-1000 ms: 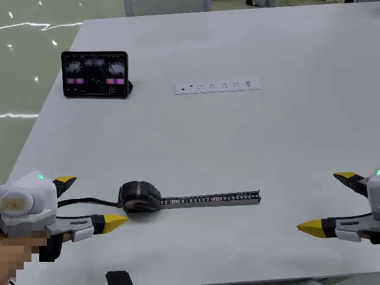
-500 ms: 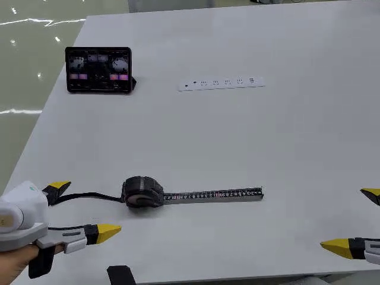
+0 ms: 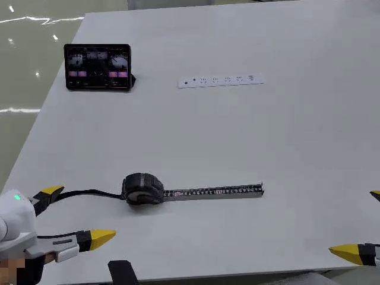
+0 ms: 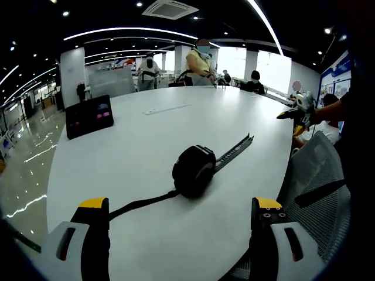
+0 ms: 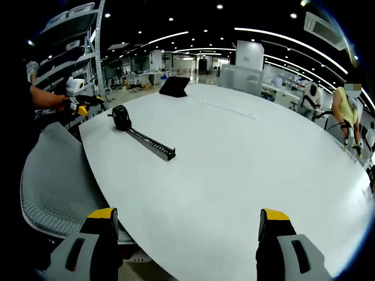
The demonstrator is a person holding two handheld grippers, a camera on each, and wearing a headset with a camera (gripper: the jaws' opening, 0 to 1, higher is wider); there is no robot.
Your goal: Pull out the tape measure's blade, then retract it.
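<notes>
A black tape measure [image 3: 142, 189] lies on the white table [image 3: 237, 136] near its front edge. Its blade [image 3: 214, 191] is drawn out to the right and lies flat, and a black strap [image 3: 83, 193] trails off to the left. My left gripper [image 3: 77, 214] is open to the left of the case, holding nothing, one finger close to the strap's end. In the left gripper view the case [image 4: 195, 170] sits ahead between the open jaws of the left gripper [image 4: 180, 205]. My right gripper [image 3: 360, 223] is open at the far right, well clear of the blade tip. In its own view the right gripper [image 5: 188, 215] is open, with the tape measure [image 5: 121, 117] far off.
A tablet [image 3: 98, 66] stands propped at the table's far left. A white power strip [image 3: 219, 80] lies behind the middle. A grey mesh chair [image 5: 53, 187] is at the table's near edge. People stand in the background beyond the table.
Both grippers have drawn back from the tape measure toward the near edge, the left one down-left and the right one further right. The tape measure lies still with its blade out.
</notes>
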